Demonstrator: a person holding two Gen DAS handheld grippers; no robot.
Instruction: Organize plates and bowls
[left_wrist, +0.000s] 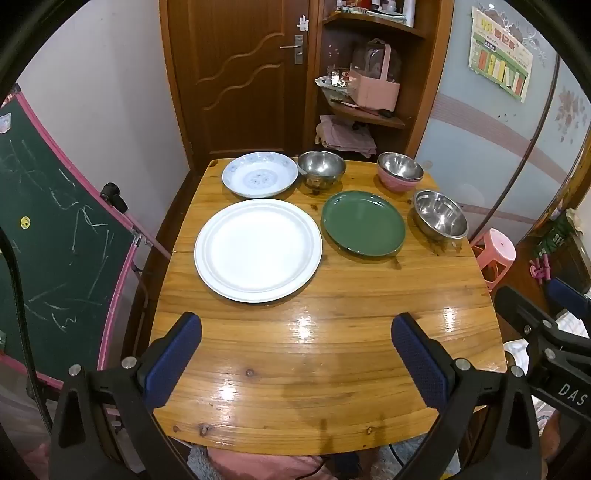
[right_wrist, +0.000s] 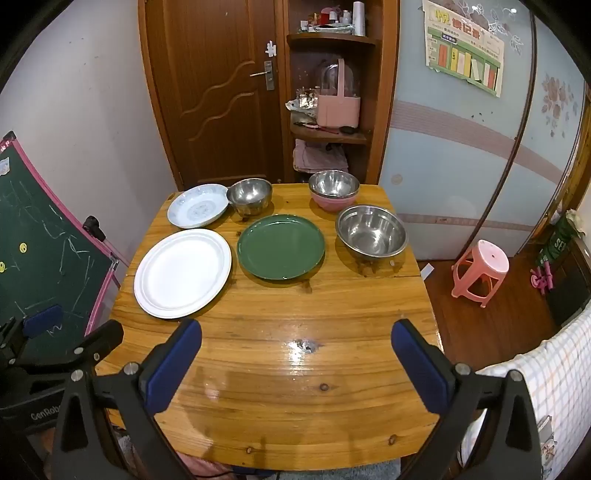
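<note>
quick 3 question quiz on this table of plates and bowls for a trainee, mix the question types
1. True or false: the green plate is stacked on the white plate.
2. How many steel-lined bowls are on the table?
3. Which sits nearest the blue-patterned plate? A) small steel bowl B) pink bowl C) wide steel bowl

Key:
1. False; they lie side by side.
2. Three.
3. A.

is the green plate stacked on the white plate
No, the green plate lies flat on the table beside the white plate, with bare wood between them.
</note>
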